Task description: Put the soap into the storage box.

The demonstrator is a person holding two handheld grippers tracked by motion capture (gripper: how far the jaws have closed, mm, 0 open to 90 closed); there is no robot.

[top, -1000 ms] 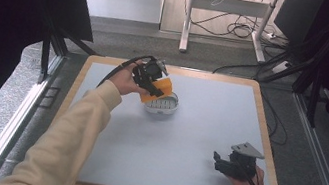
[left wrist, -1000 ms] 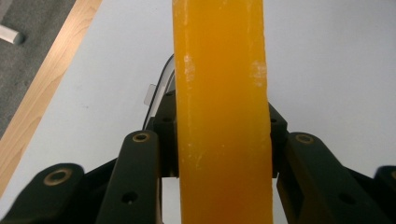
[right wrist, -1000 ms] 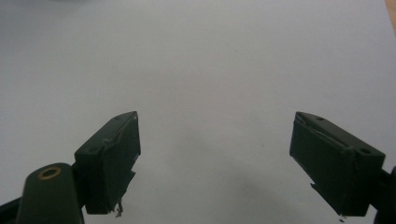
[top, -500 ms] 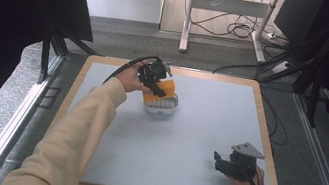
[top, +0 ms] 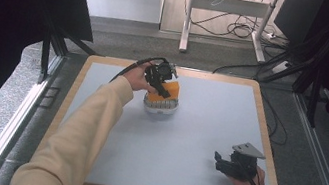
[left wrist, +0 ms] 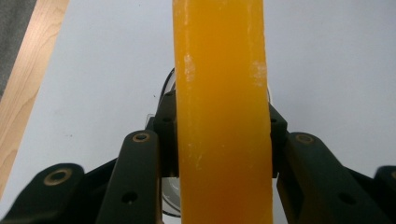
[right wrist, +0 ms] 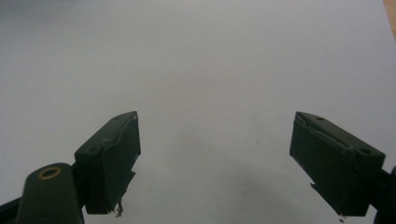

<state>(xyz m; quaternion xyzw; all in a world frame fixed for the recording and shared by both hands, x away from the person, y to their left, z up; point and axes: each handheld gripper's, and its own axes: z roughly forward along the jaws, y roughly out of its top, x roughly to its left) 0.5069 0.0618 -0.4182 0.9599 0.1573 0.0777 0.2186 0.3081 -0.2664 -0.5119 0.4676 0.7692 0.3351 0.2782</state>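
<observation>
My left gripper (top: 165, 90) is shut on an orange block (top: 164, 94) held edge-up over a small white dish (top: 160, 107) near the back middle of the pale grey board. In the left gripper view the orange block (left wrist: 222, 107) runs straight up between my two jaws, which clamp it from both sides, and a sliver of the white dish (left wrist: 169, 196) shows underneath. My right gripper (top: 219, 163) rests low at the front right of the board, open. Its jaws (right wrist: 215, 163) stand wide apart with bare grey surface between them.
The grey board (top: 197, 128) has a wooden rim (top: 268, 125) all round. Beyond the back edge stand a desk's metal legs (top: 187, 20) and floor cables (top: 243, 32). Dark frame posts (top: 48, 47) flank the table on both sides.
My left gripper has shifted a little toward the back with the orange block, staying over the dish. The right gripper has hardly moved.
</observation>
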